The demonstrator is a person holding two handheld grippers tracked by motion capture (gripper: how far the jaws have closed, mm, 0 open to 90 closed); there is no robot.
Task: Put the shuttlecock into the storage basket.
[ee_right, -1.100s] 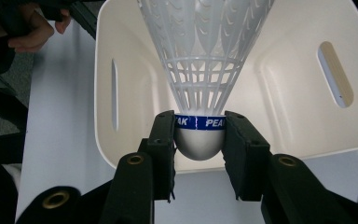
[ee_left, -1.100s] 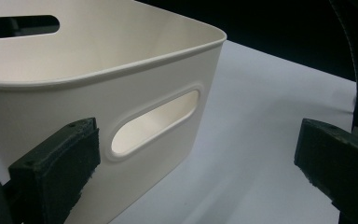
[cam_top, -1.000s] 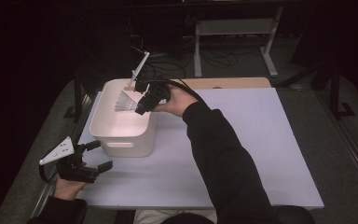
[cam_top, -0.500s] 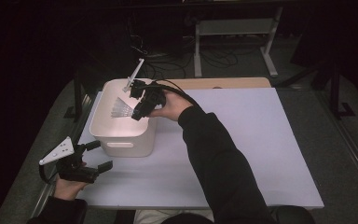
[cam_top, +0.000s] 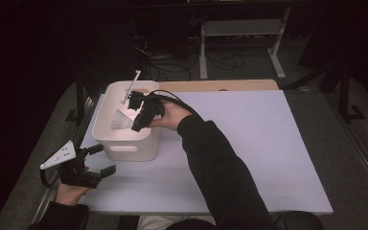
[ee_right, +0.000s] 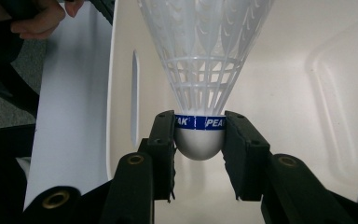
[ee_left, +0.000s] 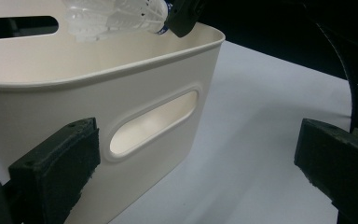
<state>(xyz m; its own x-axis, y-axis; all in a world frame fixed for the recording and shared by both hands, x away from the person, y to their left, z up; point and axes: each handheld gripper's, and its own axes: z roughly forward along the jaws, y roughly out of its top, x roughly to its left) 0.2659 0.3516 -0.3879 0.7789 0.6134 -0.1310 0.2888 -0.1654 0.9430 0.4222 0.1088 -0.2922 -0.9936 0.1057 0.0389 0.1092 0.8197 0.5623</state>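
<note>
The right tongs (ee_right: 199, 140) pinch a white plastic shuttlecock (ee_right: 204, 70) by its cork over the white plastic bin (cam_top: 106, 129) while the left tongs (cam_top: 98, 160) rest spread on the desk (cam_top: 268, 143); opening too high could bounce it out.

Smooth, faintly glossy white plastic bin (cam_top: 124, 143) — meshy plastic shuttlecock (ee_right: 205, 70), matt white tabletop (cam_top: 268, 153).

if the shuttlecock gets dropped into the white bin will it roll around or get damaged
Probably neither. The shuttlecock has a thin plastic lattice skirt, so it looks very light and should land softly. Its rounded white cap would likely hit first, then tip it sideways, curving rather than rolling far. The right gripper pinches the firm cap, sparing the skirt; the bin walls contain it.
</note>
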